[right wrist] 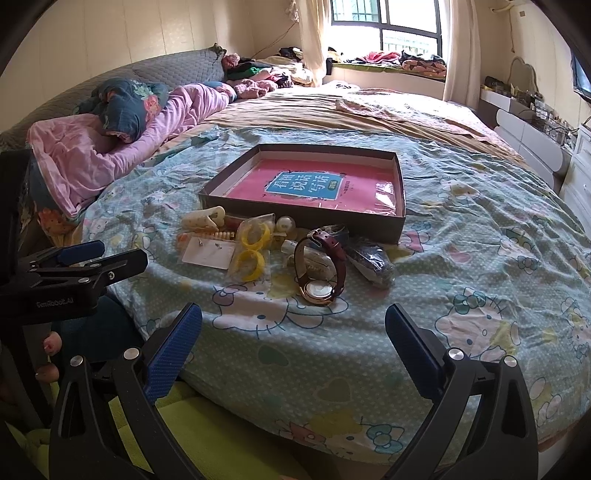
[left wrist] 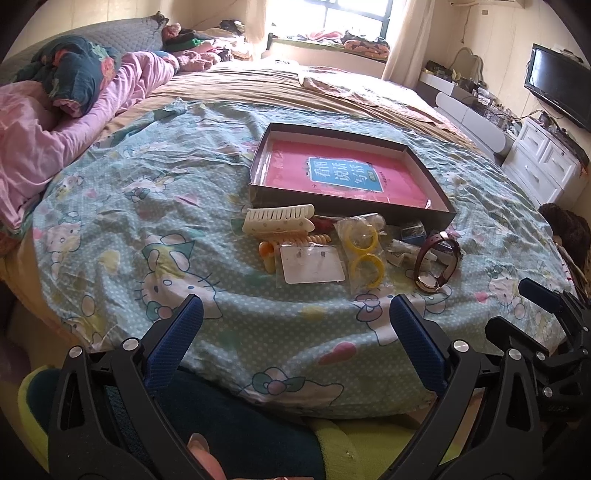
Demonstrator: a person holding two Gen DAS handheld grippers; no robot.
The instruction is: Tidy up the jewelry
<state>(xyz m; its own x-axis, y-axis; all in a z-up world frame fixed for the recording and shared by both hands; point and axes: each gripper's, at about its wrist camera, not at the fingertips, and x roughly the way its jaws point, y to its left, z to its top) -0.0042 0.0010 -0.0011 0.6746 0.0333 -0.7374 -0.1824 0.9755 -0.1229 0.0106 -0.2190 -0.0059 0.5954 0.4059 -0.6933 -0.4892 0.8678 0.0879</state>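
Both grippers low at 6 o'clock over the bed edge, jaws spread wide, holding nothing: left gripper [left wrist: 295,325], right gripper [right wrist: 293,332]. Jewelry heaped on the bed [right wrist: 480,258] just at 6 o'clock of the tray [right wrist: 295,216]: watch [right wrist: 320,271] standing on its edge nearest the right gripper, yellow rings in a bag [right wrist: 251,254], earring card [right wrist: 208,253], cream clip [right wrist: 203,219], a dark pouch [right wrist: 371,260] at 3 o'clock of the watch. Tray bare but for a pink book [right wrist: 317,188].

Risks, as judged: watch likely to topple or roll if nudged on one side; slick bag apt to slip from the jaws or drag neighbours along; soft, creased sheet apt to give under pressure, so a pinch may catch cloth instead; small earrings easily lost in folds.

Bedroom: wrinkled cartoon-cat sheet, pink quilt [right wrist: 110,147] at 10 o'clock, bright window [right wrist: 384,26] at 12, white drawers [left wrist: 543,162] and TV [left wrist: 557,85] at 2.
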